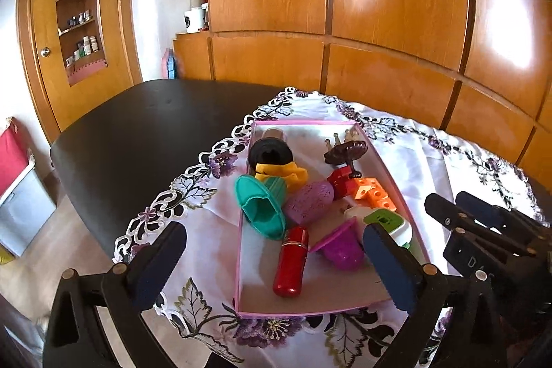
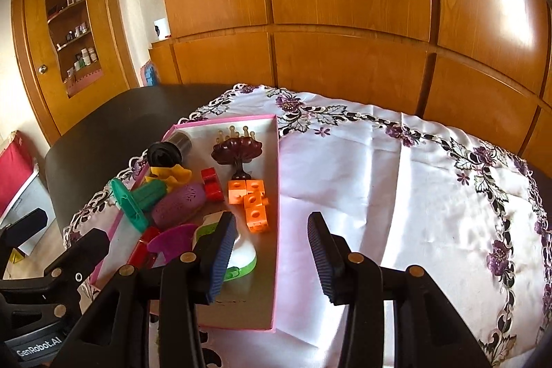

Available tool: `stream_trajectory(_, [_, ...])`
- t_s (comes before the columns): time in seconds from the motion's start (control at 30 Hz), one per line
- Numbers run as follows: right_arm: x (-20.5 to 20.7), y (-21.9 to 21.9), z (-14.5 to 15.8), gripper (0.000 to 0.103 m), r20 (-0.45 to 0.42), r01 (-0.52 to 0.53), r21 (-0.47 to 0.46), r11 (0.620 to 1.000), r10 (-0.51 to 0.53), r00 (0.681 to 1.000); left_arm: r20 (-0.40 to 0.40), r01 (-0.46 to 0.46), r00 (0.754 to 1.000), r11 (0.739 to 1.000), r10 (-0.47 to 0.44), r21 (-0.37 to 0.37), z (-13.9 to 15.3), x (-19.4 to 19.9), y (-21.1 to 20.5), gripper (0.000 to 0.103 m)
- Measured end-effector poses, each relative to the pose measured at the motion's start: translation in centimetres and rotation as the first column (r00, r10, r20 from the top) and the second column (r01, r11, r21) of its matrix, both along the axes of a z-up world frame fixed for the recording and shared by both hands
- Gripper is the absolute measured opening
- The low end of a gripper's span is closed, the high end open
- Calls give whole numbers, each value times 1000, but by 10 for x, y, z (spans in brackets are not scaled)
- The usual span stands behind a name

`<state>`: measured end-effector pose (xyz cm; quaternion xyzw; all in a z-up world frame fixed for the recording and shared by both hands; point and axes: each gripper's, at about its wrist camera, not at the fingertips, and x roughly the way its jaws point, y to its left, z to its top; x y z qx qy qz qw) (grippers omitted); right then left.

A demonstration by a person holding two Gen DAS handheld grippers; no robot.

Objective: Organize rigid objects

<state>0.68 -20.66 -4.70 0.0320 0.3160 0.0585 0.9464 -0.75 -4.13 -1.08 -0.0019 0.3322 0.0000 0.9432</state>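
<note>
While both tongs empty — pink box [image 1: 410, 212] just ahead.

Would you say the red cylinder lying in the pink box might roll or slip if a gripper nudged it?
Probably yes. The red cylinder lies on its side on the box floor, so a sideways push would likely roll it. Its surface looks glossy, so the pads may slip. It seems rigid.

you have the box [image 2: 276, 195] lying on the cloth [image 2: 396, 195] toward its left side, over the table [image 1: 138, 133]; the toys sit heaped inside it, the cabinet wall [image 2: 345, 23] behind.
</note>
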Motion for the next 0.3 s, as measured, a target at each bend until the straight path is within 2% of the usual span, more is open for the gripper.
stream_trajectory(0.17, [0, 2, 0, 43, -1, -5, 0, 1000, 5, 1000, 36, -13, 999, 1000, 12, 20, 3, -3, 2, 102])
stream_trajectory(0.3, [-1, 6, -1, 43, -3, -20, -2, 1000, 20, 1000, 29, -18, 999, 1000, 17, 13, 2, -2, 4, 102])
